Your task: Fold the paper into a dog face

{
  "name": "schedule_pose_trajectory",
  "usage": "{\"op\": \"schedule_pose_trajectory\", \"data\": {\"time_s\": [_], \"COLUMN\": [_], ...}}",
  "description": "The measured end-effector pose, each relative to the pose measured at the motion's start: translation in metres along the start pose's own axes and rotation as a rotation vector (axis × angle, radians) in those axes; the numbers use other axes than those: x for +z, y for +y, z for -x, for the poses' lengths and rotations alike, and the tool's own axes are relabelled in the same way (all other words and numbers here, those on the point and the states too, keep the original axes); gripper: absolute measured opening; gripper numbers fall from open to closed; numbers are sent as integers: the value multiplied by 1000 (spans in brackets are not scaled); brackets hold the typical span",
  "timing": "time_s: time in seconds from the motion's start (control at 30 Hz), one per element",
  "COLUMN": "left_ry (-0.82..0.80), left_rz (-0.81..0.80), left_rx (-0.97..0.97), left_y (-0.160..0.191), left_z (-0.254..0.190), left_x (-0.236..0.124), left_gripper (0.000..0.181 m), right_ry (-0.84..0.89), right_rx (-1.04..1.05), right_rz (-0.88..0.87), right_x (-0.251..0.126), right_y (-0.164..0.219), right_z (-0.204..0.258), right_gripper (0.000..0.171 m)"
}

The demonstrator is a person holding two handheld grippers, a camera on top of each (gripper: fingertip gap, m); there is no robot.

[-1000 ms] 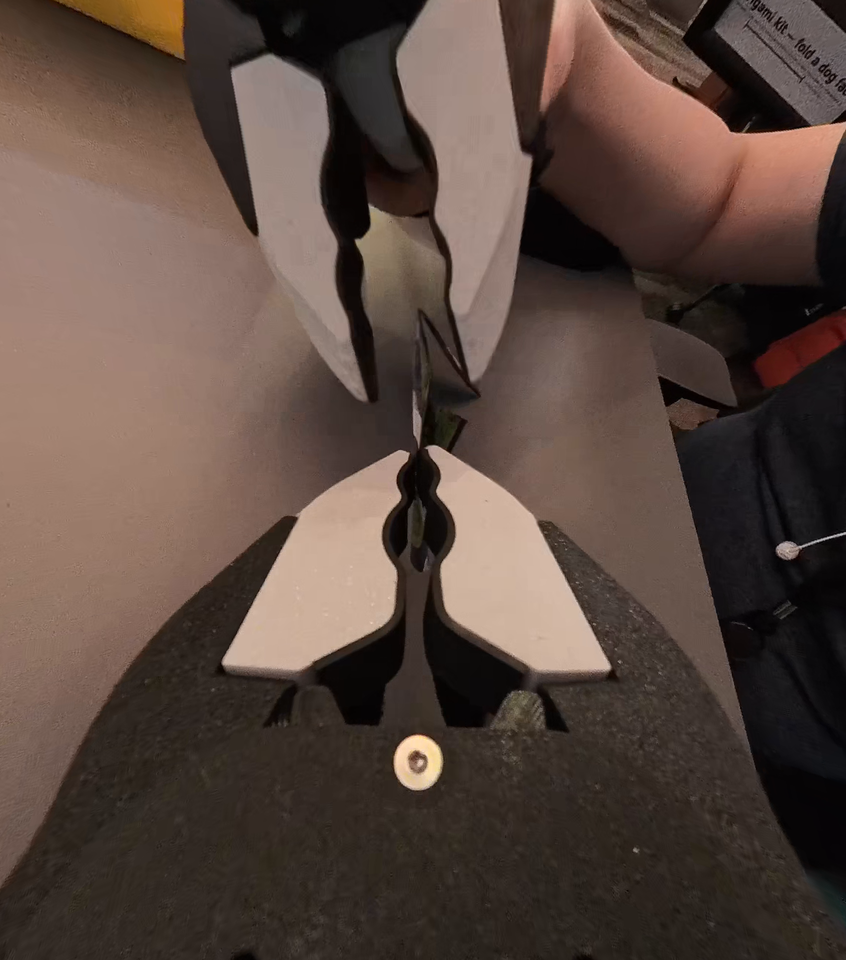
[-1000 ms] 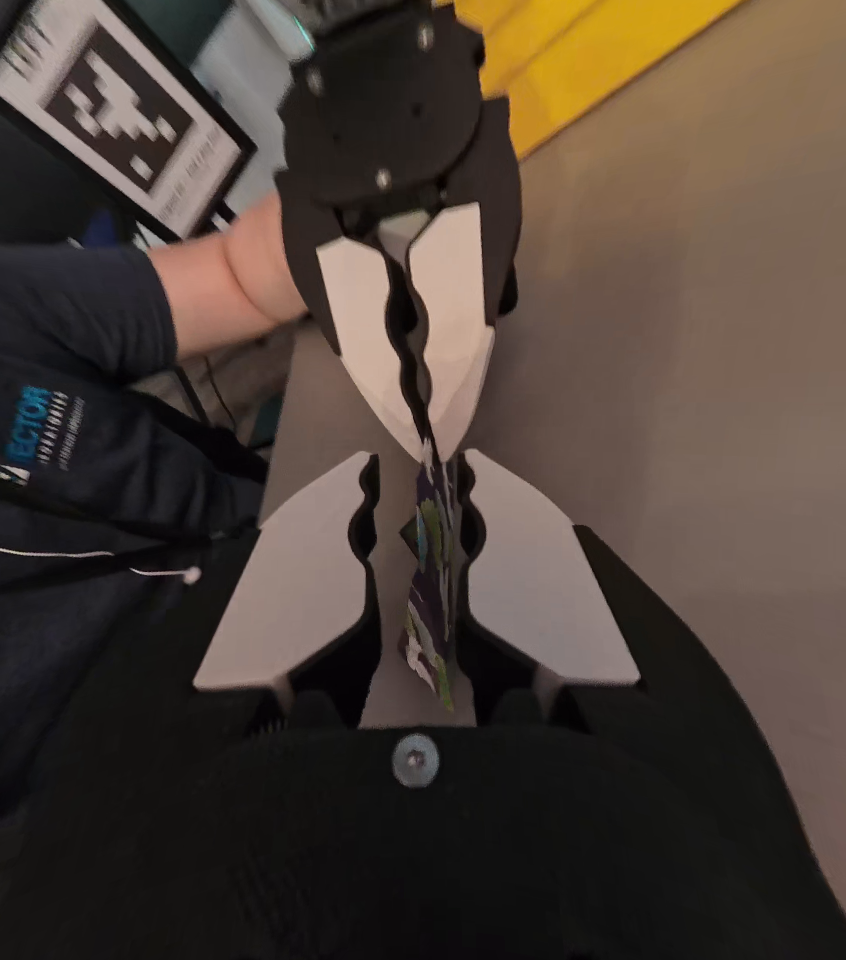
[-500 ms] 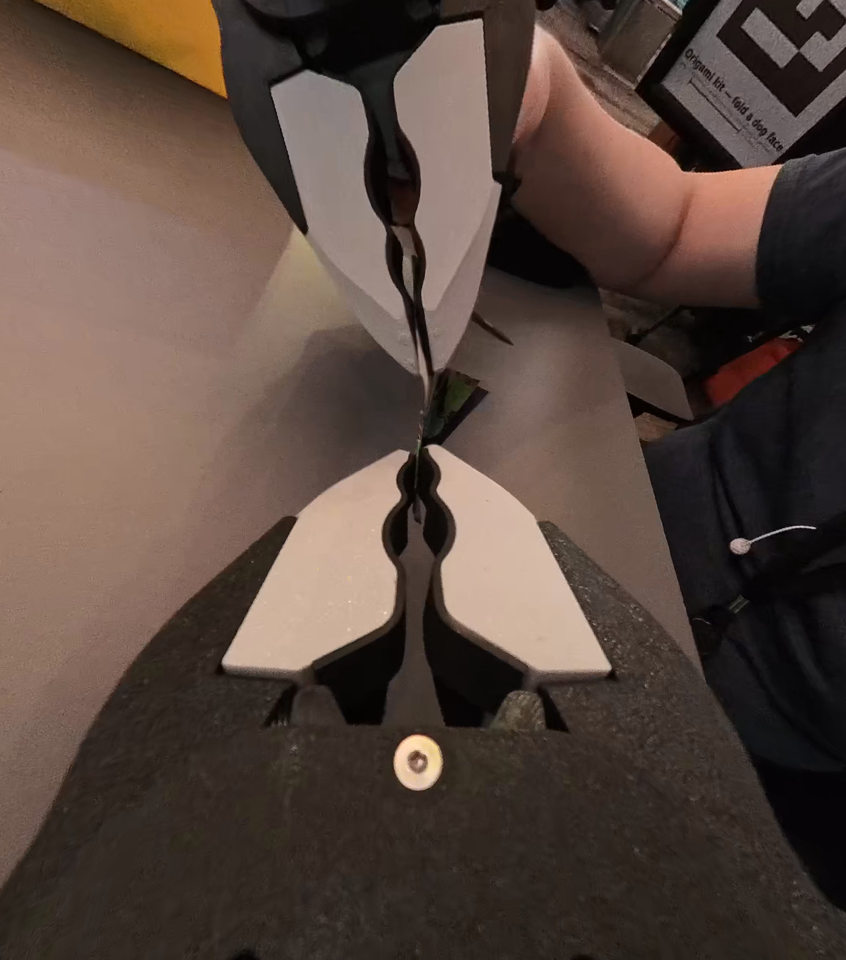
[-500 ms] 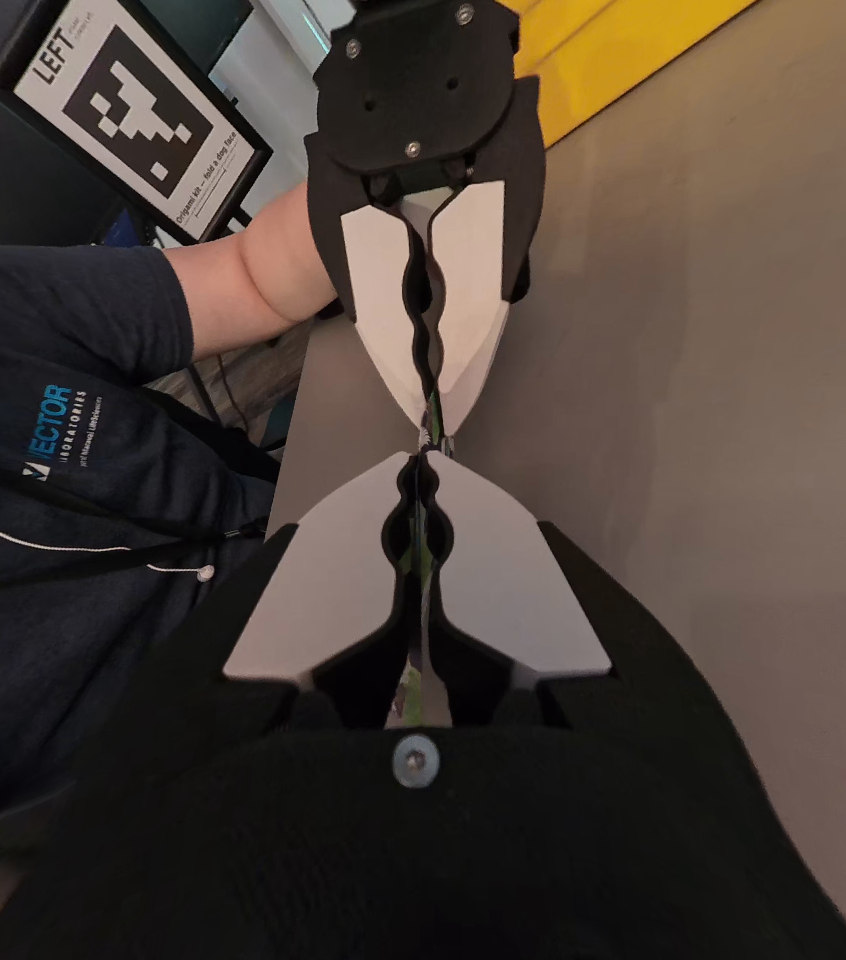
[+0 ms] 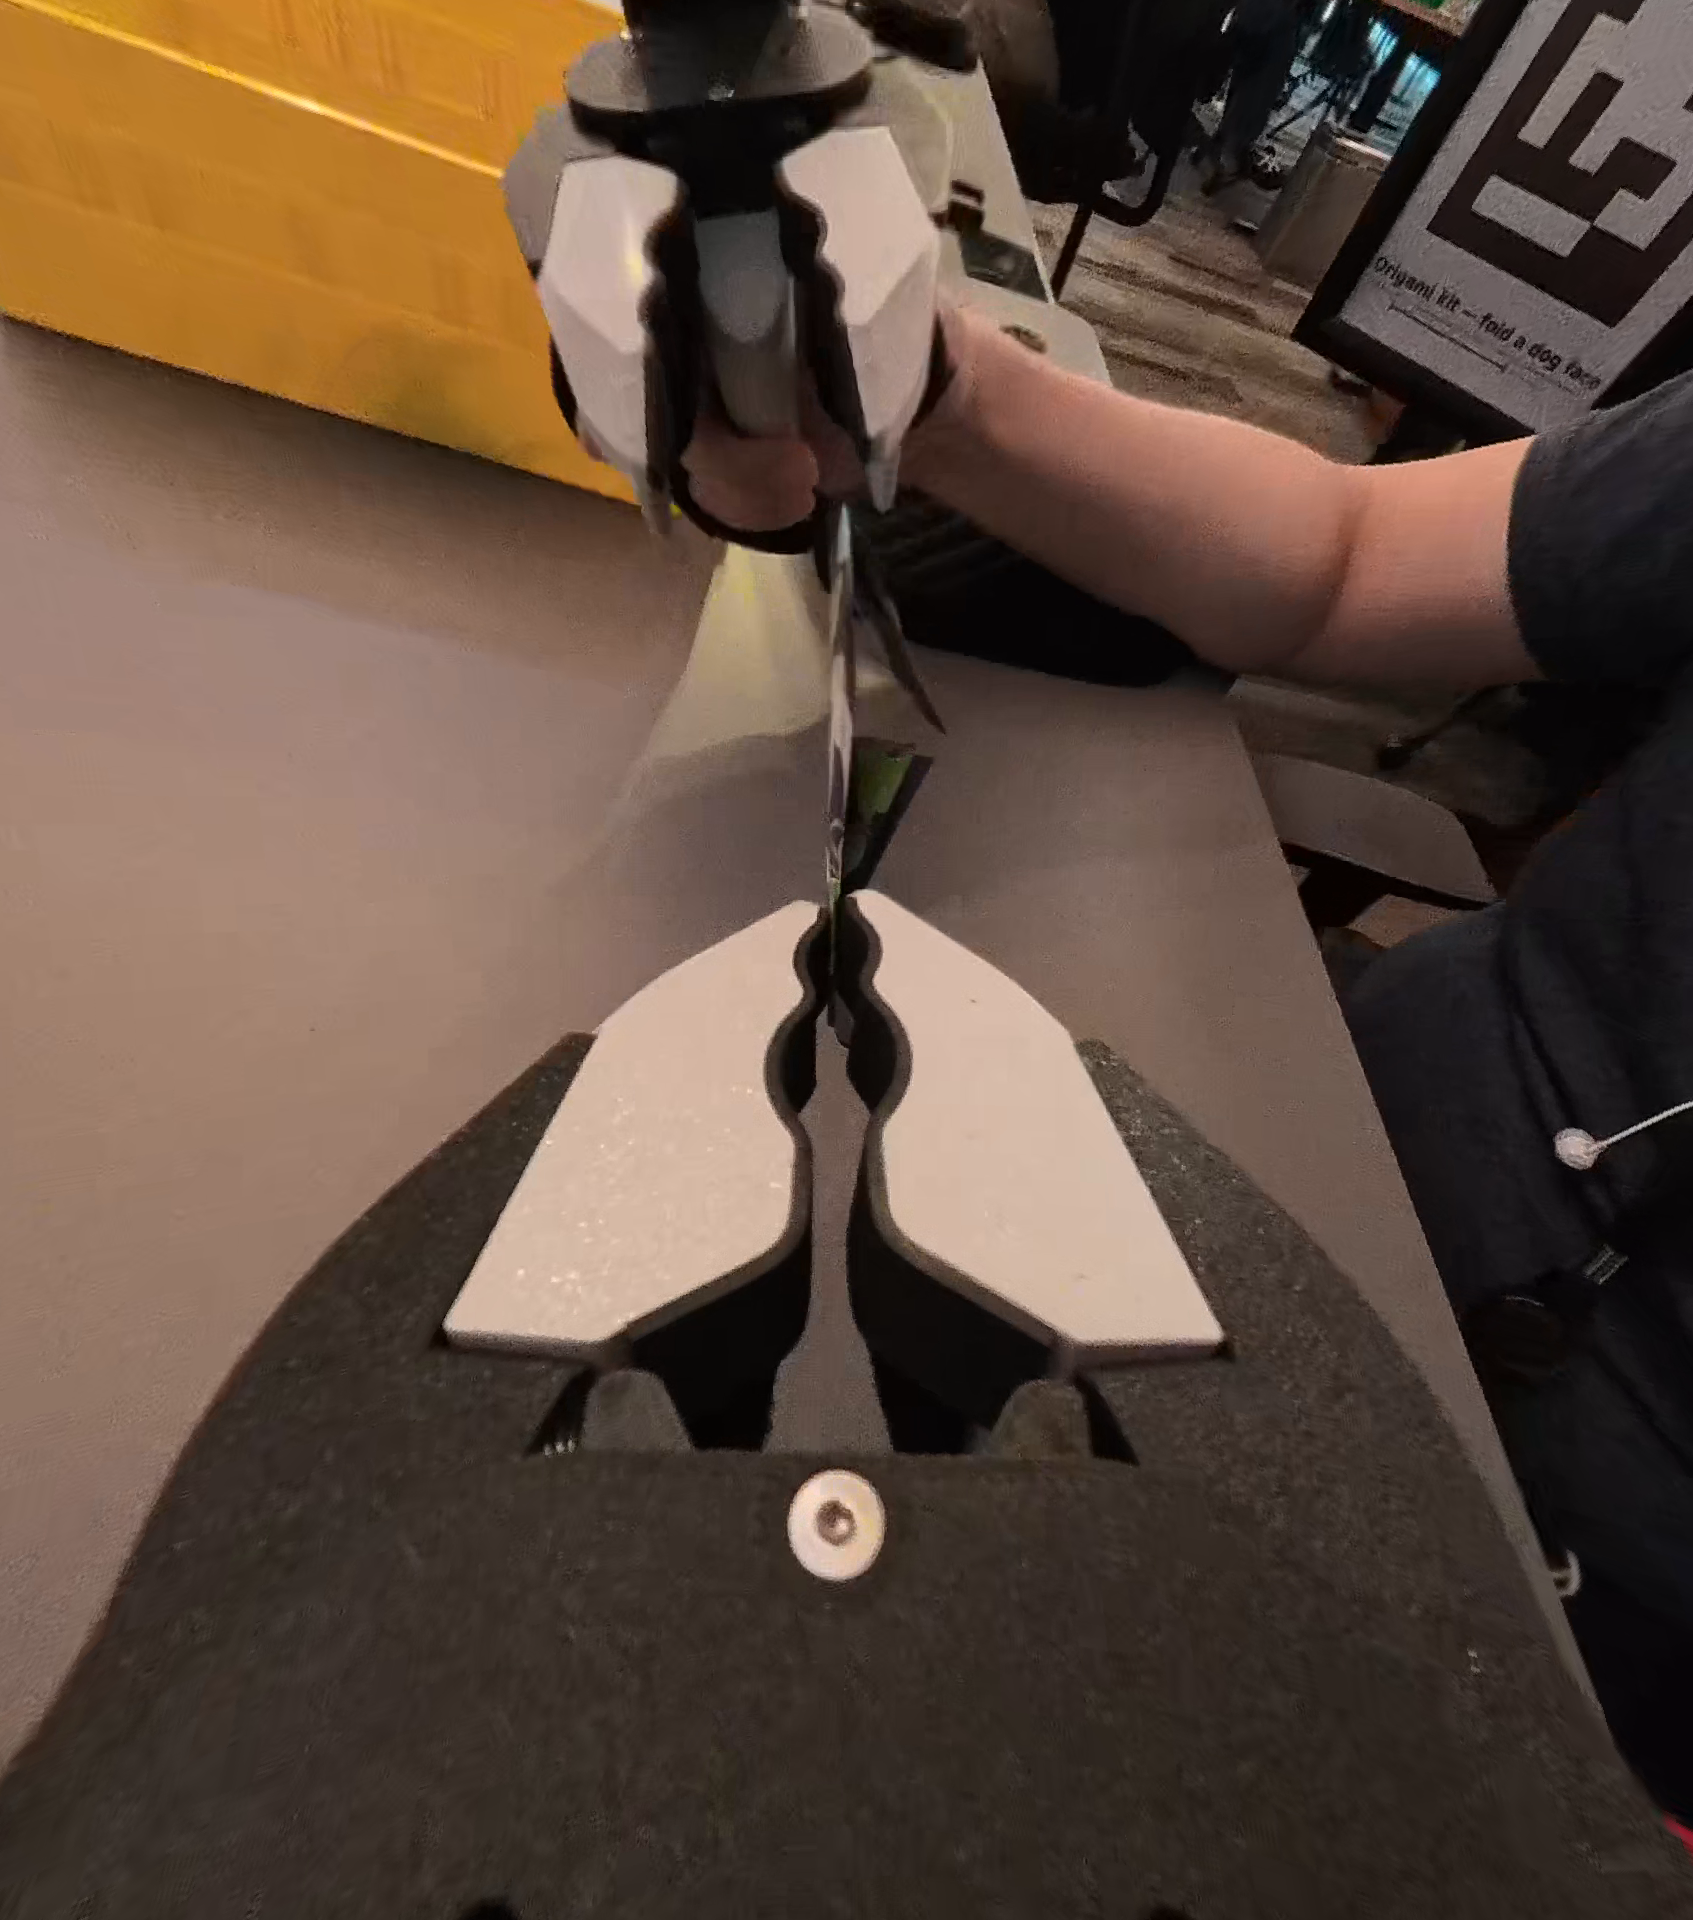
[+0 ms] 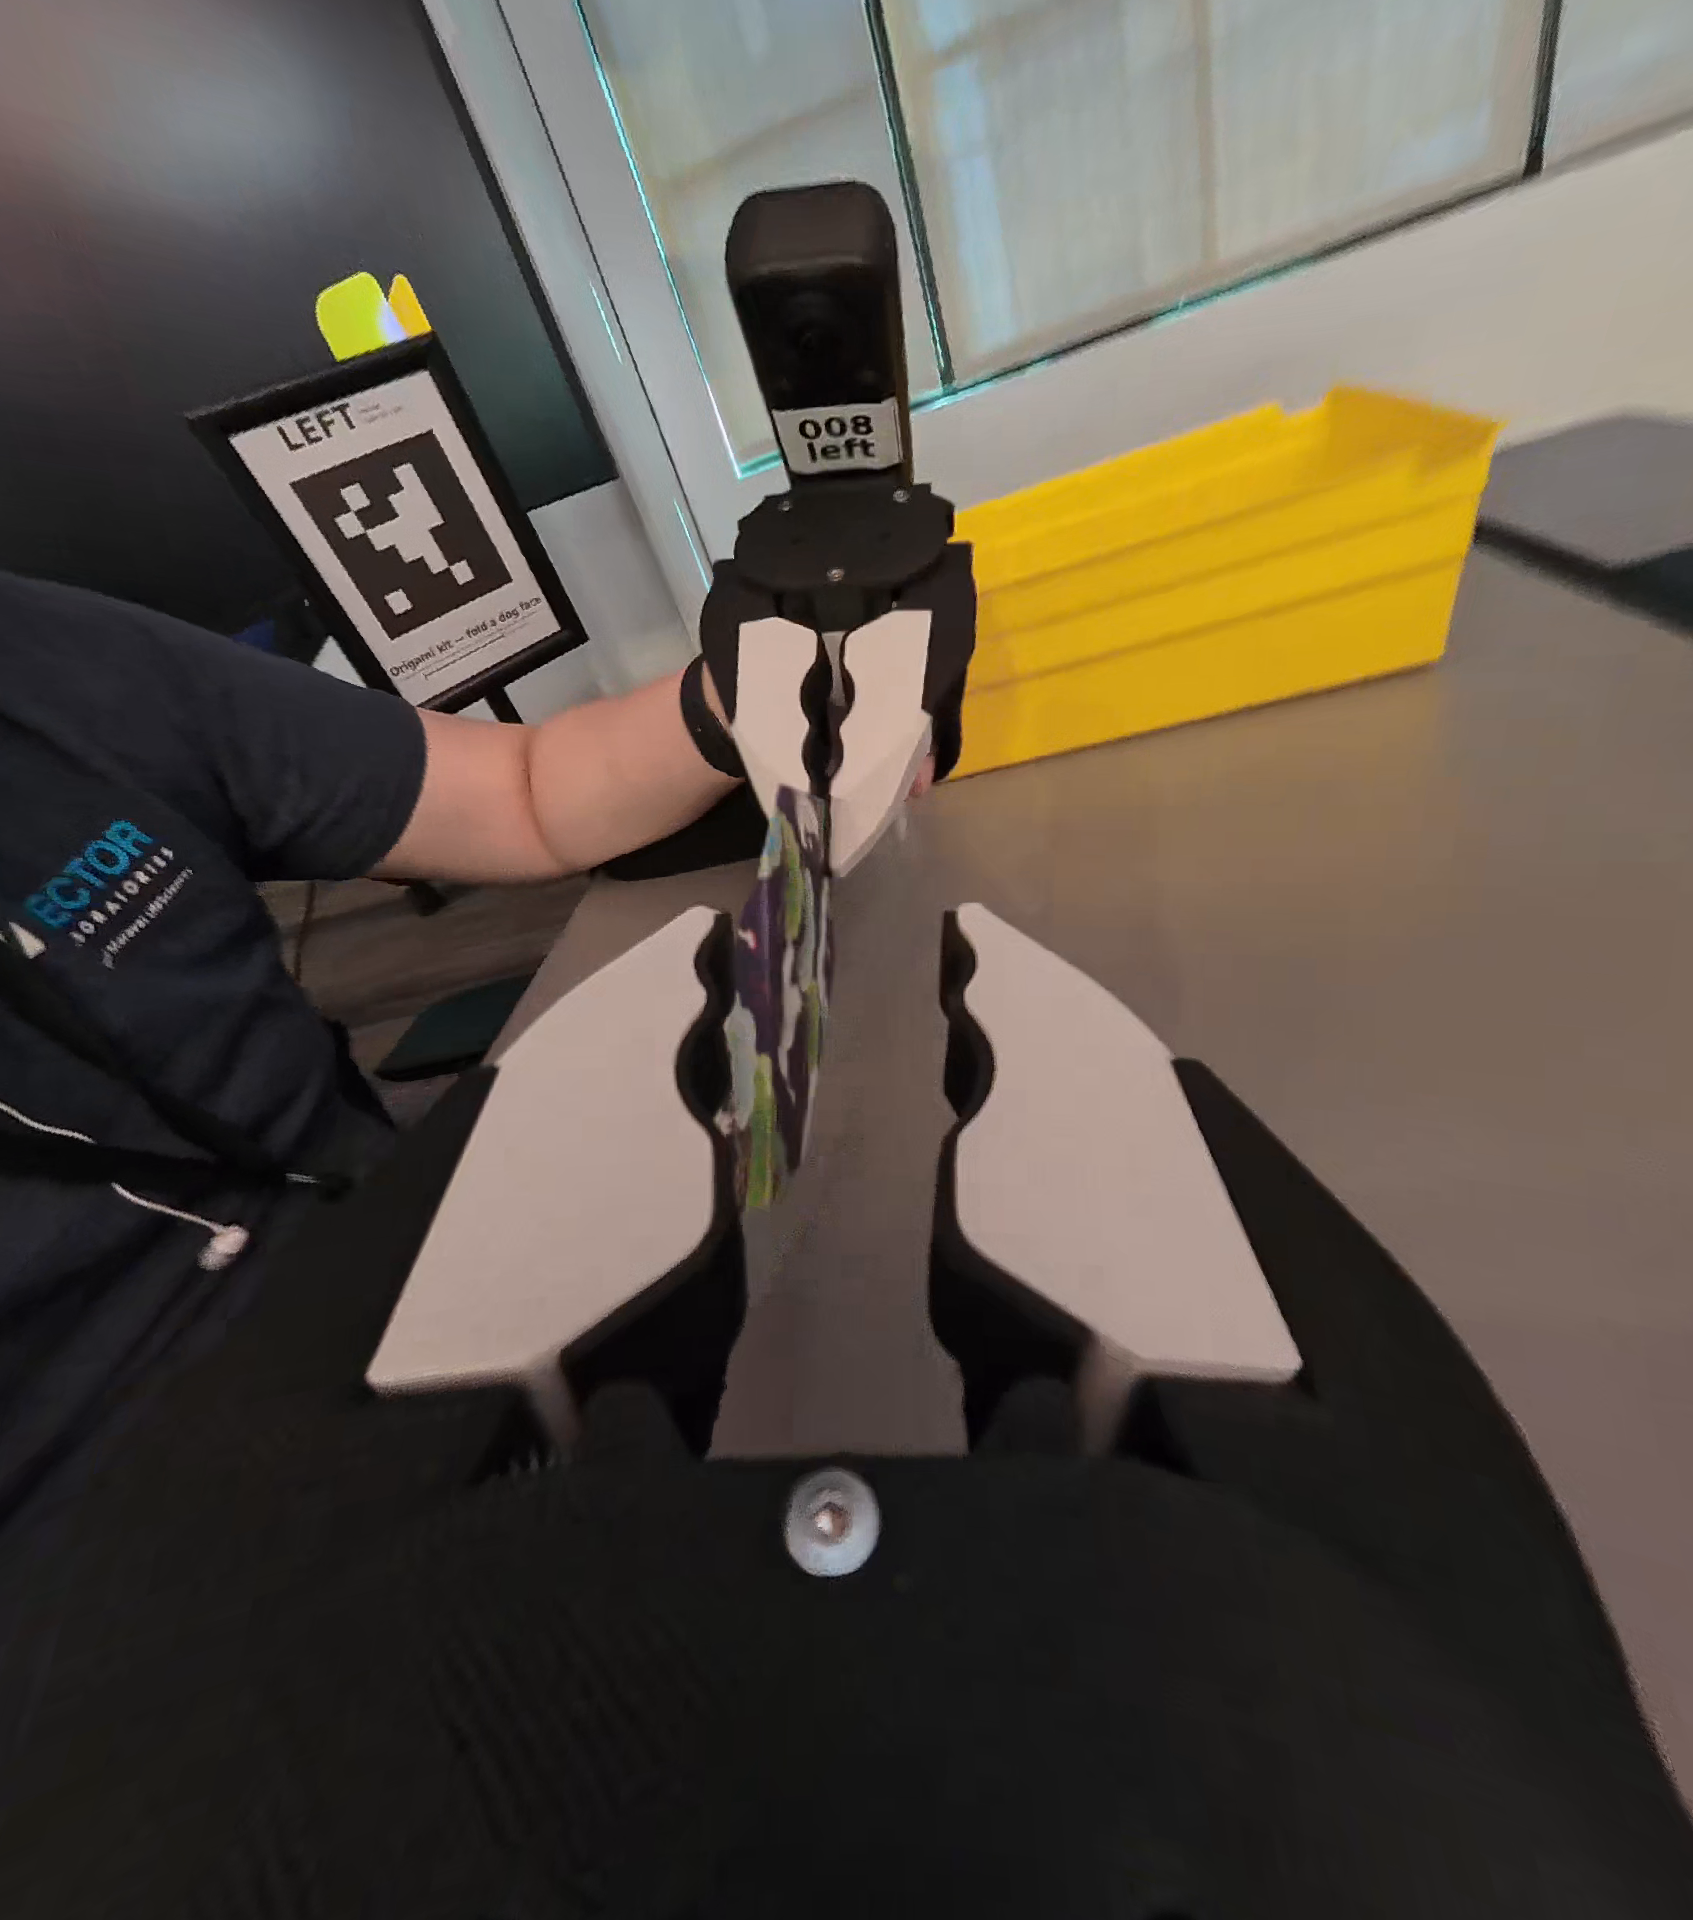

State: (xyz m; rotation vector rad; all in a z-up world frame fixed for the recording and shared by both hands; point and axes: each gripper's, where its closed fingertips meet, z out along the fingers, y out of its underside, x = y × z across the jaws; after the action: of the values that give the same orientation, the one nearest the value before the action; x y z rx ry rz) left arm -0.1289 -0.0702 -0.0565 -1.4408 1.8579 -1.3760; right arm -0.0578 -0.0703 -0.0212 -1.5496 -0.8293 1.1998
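Note:
The paper [image 6: 782, 1023], patterned purple, green and white, is folded flat and held upright on edge above the grey table [image 6: 1341, 935]. My left gripper [image 5: 837, 914] is shut on one end of it; in the left wrist view the paper [image 5: 842, 727] shows as a thin edge running away from the tips. In the right wrist view the left gripper [image 6: 826, 821] pinches the paper's far corner. My right gripper [image 6: 831, 914] is open, with the paper's near end loose between its jaws, close to the left finger. It shows open in the left wrist view [image 5: 767, 509].
A yellow tray [image 6: 1216, 582] stands at the back of the table, also in the left wrist view [image 5: 250, 208]. A framed sign with a black-and-white marker [image 6: 406, 540] stands beyond the table's edge. A person's bare forearm [image 5: 1185, 520] and dark-clothed body are beside the table edge. One gripper's finger ends stand about 9 centimeters off the other's.
My right gripper, shut on the paper half a second ago, has opened and drawn back. The two grippers are farther apart. My left gripper still holds the paper.

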Motion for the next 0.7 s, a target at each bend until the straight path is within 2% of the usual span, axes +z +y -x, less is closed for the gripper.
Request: {"op": "schedule_pose_trajectory", "data": {"time_s": [0.17, 0.33, 0.4, 0.5, 0.6, 0.7], "left_ry": [5, -48, -44, -38, -55, -42], "left_rz": [-115, -85, -101, -108, -108, -106], "left_rx": [50, 60, 27, -3, -2, -14], "left_y": [-19, -9, -7, -6, -3, -2], "left_z": [-14, -1, 3, 7, 12, 12], "left_x": [-10, -8, -9, -12, -15, -16], "left_gripper": [0, 0, 0, 0, 0, 0], "right_ry": [-74, -91, -31, 73, 89, 37], "right_rx": [-42, -49, -78, -102, -56, -68], "right_rz": [-64, -133, -159, -156, -51, -120], "right_x": [-5, -8, -12, -12, -1, 4], "right_y": [-7, -15, -20, -29, -26, -35], "right_z": [13, 11, 1, -22, -40, -37], "right_gripper": [37, 29, 34, 51, 43, 35]}}
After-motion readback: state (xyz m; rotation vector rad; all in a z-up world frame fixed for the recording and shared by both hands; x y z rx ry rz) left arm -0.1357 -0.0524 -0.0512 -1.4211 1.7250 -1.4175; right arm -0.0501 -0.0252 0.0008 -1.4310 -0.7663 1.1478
